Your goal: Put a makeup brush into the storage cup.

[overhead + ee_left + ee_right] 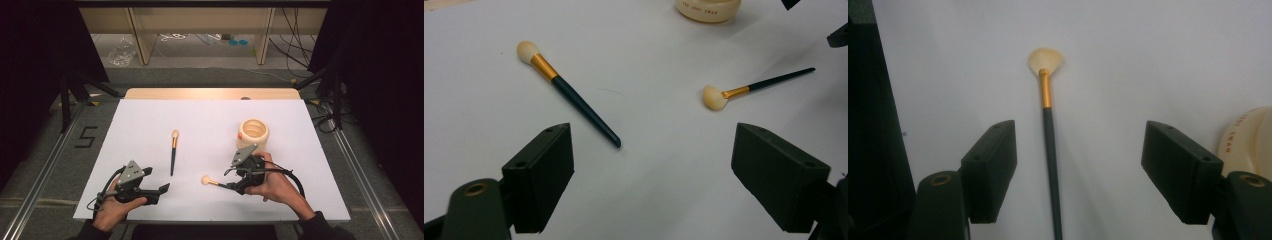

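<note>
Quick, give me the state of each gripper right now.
Left gripper: open, nothing between its jaws.
Right gripper: open, jaws either side of the fan brush handle, pads not touching it.

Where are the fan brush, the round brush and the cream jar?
fan brush (1046, 87), right gripper view, on its gold ferrule.
round brush (579, 102), left gripper view, on its dark handle.
cream jar (253, 134), high view, on its ribbed side wall.

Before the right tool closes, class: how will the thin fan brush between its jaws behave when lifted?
The fan brush looks stiff and light: a thin straight handle. The round handle may roll or slip between the pads. Its soft head should flex.
</note>
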The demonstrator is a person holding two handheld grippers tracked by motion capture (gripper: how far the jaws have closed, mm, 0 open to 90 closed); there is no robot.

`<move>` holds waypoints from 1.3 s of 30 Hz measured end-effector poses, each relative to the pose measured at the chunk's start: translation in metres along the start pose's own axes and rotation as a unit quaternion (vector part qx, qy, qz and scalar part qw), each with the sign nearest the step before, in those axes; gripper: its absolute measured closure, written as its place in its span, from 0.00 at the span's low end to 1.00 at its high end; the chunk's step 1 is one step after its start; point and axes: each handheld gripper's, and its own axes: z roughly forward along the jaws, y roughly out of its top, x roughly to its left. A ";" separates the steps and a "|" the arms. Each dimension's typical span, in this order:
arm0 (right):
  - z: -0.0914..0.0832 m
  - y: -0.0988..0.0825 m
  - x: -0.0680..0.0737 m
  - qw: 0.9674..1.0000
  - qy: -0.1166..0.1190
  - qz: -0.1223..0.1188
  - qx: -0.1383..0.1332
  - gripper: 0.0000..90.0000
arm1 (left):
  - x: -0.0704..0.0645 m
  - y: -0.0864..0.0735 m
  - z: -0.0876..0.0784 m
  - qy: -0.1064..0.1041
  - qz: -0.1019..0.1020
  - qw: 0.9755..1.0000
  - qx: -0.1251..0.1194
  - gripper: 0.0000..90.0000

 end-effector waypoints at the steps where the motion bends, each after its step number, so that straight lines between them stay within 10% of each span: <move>1: 0.002 0.001 0.000 1.000 0.003 0.001 0.010 0.38 | -0.001 0.000 0.000 0.000 -0.003 1.000 -0.001 0.19; 16: 0.030 0.029 0.005 0.993 0.040 -0.028 0.111 0.57 | 0.000 0.000 0.000 -0.001 0.000 1.000 0.002 0.19; 39: 0.067 0.041 -0.003 0.978 0.054 -0.065 0.191 0.76 | 0.000 0.001 0.000 -0.005 -0.002 1.000 -0.001 0.19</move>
